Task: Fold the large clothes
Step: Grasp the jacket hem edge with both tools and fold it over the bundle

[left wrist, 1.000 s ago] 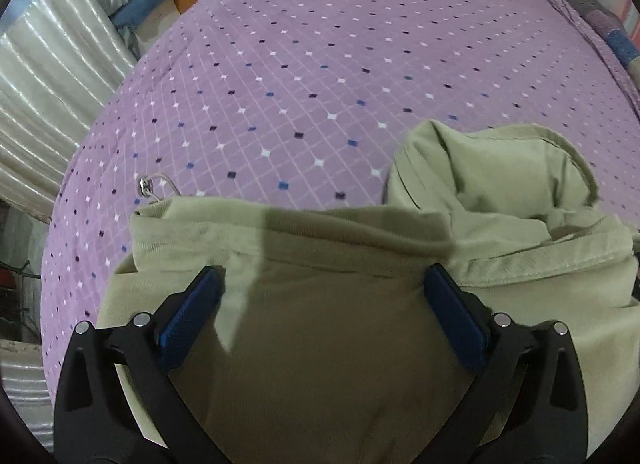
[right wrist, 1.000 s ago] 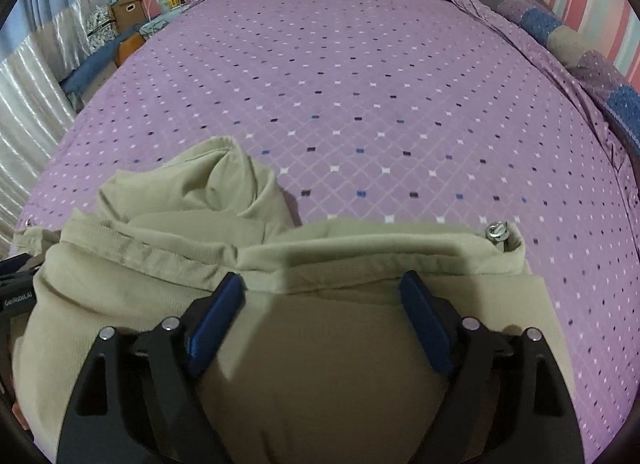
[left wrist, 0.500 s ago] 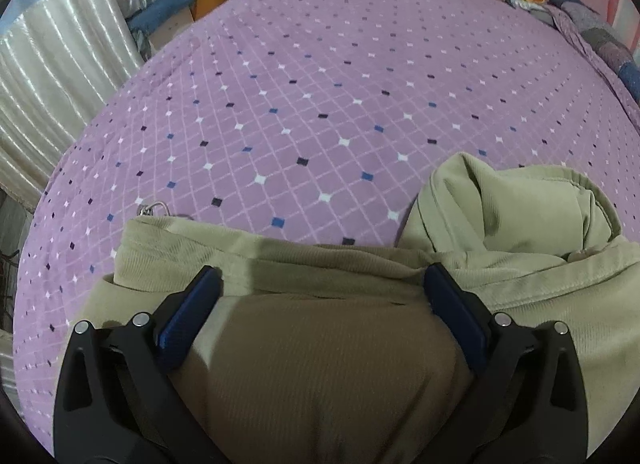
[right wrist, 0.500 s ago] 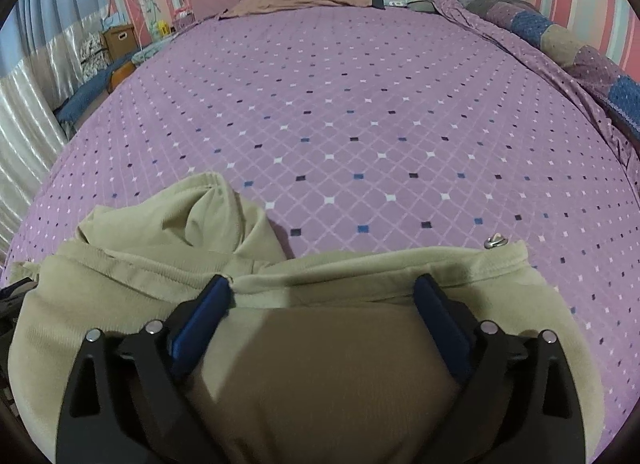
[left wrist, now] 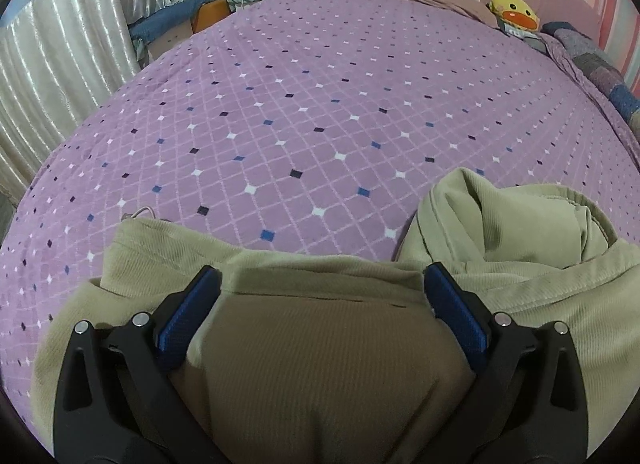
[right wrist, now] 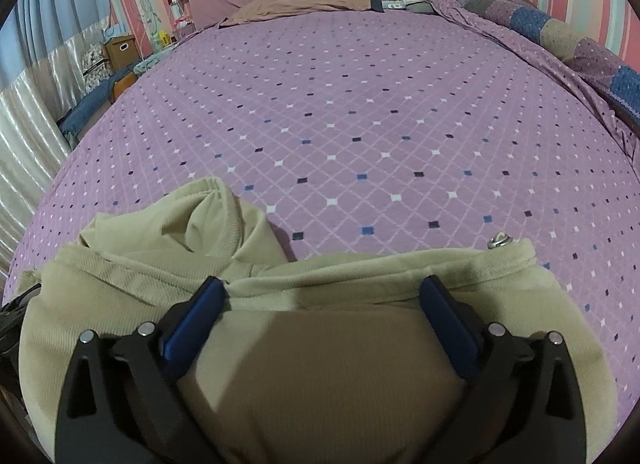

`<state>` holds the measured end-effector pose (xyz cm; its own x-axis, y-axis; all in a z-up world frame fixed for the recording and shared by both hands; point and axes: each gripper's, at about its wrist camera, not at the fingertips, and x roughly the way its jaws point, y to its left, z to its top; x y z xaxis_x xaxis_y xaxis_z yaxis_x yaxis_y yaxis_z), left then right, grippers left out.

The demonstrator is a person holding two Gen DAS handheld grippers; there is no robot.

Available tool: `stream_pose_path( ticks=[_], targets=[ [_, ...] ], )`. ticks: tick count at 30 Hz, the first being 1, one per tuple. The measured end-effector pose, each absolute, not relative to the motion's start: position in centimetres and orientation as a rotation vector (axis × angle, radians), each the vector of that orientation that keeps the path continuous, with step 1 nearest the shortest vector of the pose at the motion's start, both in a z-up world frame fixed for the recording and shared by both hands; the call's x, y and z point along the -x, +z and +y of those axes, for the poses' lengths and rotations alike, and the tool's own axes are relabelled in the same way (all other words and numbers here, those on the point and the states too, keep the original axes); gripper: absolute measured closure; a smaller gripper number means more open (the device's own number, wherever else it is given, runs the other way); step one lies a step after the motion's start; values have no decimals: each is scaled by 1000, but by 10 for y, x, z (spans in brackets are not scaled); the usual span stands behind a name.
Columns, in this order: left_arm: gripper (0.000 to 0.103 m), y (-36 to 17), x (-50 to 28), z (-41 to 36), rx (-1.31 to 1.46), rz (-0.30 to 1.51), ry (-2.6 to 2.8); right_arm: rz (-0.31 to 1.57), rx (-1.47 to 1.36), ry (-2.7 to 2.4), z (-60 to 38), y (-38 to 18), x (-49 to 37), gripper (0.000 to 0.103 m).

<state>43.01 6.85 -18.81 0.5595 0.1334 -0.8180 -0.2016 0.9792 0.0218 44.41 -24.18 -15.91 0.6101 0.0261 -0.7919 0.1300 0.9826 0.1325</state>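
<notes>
On purple bedspread point(left wrist: 320, 112), olive garment point(left wrist: 320, 364) lying crosswise, hood point(left wrist: 508, 224) headboard-ward

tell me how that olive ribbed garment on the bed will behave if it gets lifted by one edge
The olive ribbed garment would likely flop and drape, since it already lies in soft rumples. Its thick ribbed weave suggests some weight. The bunched hood-like part would probably sag or swing loose over the purple diamond-patterned bedspread.

Dim, soft indoor light; heavy fisheye edge warping.
</notes>
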Motion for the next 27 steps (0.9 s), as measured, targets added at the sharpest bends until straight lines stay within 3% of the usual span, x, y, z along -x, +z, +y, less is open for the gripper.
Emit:
stream_pose_path(
  ticks=[7, 14, 27],
  targets=[
    [3, -175, -438, 62, 56, 1037, 136, 935, -162, -57, -242, -149, -439, 4],
    [3, -100, -377, 65, -226, 815, 152, 648, 169, -45, -241, -72, -362, 2],
    [3, -158, -382, 124, -7, 812, 157, 688, 20, -131, -282, -134, -393, 2]
  ],
)
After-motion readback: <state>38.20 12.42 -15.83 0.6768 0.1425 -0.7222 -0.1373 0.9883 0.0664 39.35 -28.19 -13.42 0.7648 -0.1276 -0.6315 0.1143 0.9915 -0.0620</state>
